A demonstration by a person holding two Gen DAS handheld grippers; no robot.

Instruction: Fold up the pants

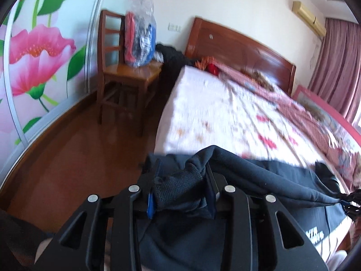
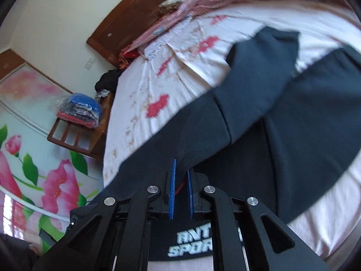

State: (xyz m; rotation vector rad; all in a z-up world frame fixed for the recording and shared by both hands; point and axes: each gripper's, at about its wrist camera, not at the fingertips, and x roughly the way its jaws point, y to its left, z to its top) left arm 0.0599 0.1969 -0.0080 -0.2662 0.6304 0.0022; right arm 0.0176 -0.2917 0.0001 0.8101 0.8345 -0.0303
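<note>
The dark navy pants (image 1: 259, 176) lie across the near part of the bed (image 1: 225, 103). My left gripper (image 1: 180, 194) is shut on a bunched ribbed cuff of the pants and holds it above the bed's near edge. In the right wrist view the pants (image 2: 293, 117) stretch across the sheet, one leg folded over, with white lettering (image 2: 191, 244) under the gripper. My right gripper (image 2: 181, 180) is shut on an edge of the pants fabric between its blue pads (image 2: 172, 189).
A wooden chair (image 1: 126, 72) with a plastic bag of clothes (image 1: 141, 38) stands left of the bed on the wooden floor. A floral wardrobe door (image 1: 33, 52) is at the far left. Headboard (image 1: 237, 47), a pink quilt (image 1: 300, 113) and curtains (image 1: 338, 67) are behind.
</note>
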